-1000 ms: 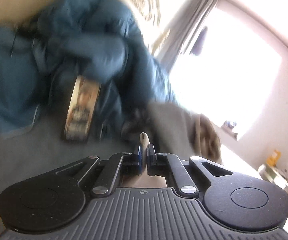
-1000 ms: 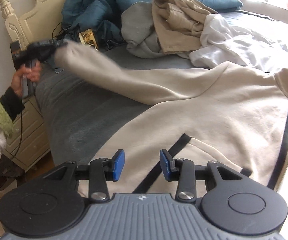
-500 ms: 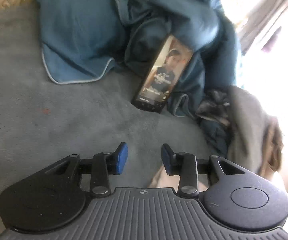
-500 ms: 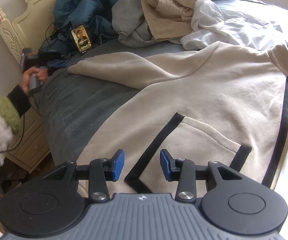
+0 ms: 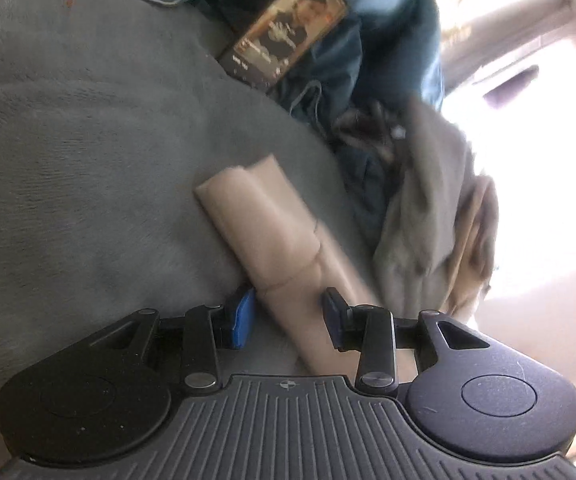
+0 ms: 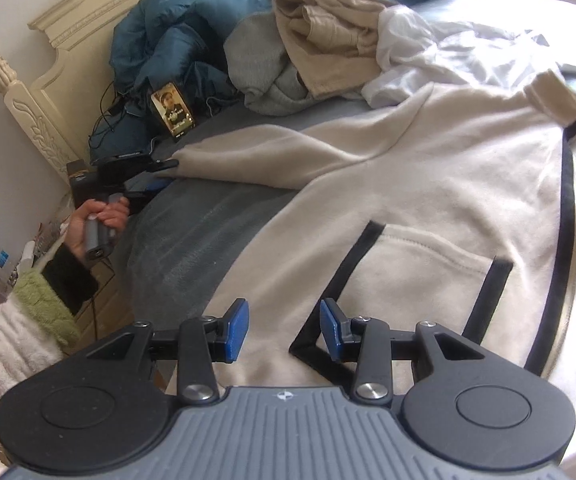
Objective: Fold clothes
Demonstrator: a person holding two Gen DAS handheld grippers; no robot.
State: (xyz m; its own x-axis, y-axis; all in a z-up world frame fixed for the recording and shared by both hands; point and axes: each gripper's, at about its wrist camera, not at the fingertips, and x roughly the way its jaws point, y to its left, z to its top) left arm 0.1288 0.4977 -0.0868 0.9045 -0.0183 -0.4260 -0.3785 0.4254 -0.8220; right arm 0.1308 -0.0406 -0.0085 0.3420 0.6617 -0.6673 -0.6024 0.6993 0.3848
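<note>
At the far left of the right wrist view, the person's hand (image 6: 100, 220) gripped the handle of the left hand-held gripper (image 6: 164, 174) beside the cream headboard (image 6: 48, 92). Its jaws stood apart around the cuff end of the sleeve (image 5: 272, 236), not closed on it; in the left wrist view the beige sleeve lay between the two blue pads (image 5: 244, 316) on the grey bed cover (image 5: 88, 160). Just beyond the sleeve a phone (image 6: 173, 109) leaned against the blue duvet (image 6: 208, 20), its screen lit. Further right, a heap of grey and tan clothes (image 6: 307, 48) and a white garment (image 6: 439, 56) lay bunched. The cream hoodie (image 6: 427, 184) with black trim was spread flat across the bed, sleeve stretched out to the left. The right hand-held gripper (image 6: 284, 330) hovered wide open and empty over the hoodie's hem, near its pocket (image 6: 419, 264).
</note>
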